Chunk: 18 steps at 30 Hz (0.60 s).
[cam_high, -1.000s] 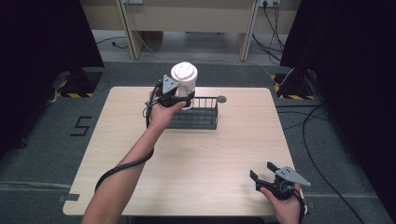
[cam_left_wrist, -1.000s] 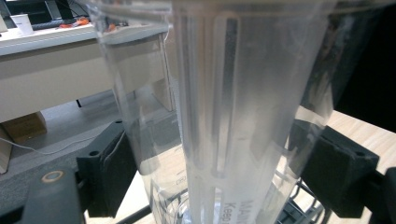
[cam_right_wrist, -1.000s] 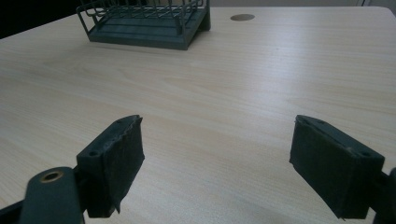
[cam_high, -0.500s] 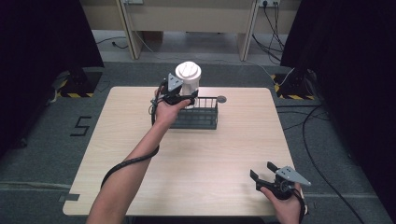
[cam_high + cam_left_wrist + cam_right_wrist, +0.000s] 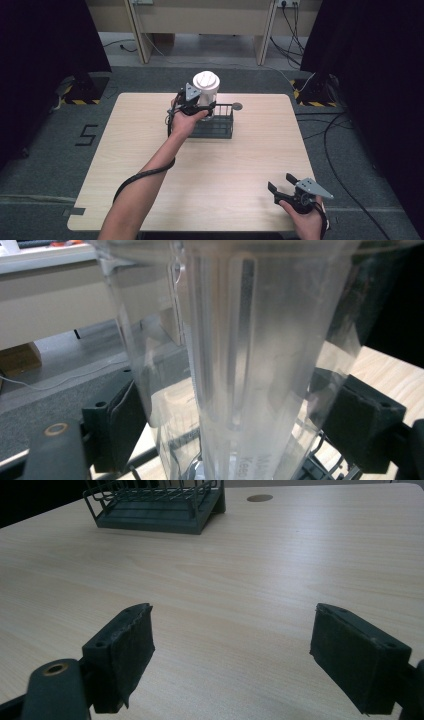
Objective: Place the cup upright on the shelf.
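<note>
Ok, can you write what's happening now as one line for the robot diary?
left gripper: jaws shut on clear cup, above wire basket | right gripper: jaws open, holding nothing, near table front edge

wire rack [image 5: 214, 125] on table [image 5: 250, 150], far-centre

Clear plastic jug [image 5: 206, 90] with white top, upright, upper centre of frame, above dark wire basket's [image 5: 220, 129] left end, ribbed translucent wall [image 5: 240, 355] close up

Grey carpet floor [image 5: 50, 165]; black curtains [image 5: 45, 35] both sides; pale wooden bench [image 5: 200, 15] behind; cables [image 5: 340, 130] trailing right.
</note>
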### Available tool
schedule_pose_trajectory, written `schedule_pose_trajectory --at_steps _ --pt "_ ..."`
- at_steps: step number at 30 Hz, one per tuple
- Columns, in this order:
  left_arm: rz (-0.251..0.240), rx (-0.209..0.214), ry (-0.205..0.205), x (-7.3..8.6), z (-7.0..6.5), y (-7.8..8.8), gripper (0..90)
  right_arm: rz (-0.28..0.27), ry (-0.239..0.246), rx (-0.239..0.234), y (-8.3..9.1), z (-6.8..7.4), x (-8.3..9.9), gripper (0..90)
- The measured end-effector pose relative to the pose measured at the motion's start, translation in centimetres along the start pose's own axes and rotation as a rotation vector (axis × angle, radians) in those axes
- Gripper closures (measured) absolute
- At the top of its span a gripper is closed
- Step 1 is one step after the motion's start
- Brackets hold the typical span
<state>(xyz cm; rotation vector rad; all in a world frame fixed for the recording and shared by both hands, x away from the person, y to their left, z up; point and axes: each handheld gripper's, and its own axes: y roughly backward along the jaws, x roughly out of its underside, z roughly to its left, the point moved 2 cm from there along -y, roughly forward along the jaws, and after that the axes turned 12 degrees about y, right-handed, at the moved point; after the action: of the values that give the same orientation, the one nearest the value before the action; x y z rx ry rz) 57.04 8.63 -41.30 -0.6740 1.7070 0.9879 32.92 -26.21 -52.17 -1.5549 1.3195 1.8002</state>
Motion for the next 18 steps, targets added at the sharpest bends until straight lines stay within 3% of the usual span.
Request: schedule_pose_trajectory --at_steps 18 --pt "0.027 -0.017 0.021 1.2 0.1 -1.1 17.6 0.000 0.002 -0.002 0.0 0.0 0.0 18.0"
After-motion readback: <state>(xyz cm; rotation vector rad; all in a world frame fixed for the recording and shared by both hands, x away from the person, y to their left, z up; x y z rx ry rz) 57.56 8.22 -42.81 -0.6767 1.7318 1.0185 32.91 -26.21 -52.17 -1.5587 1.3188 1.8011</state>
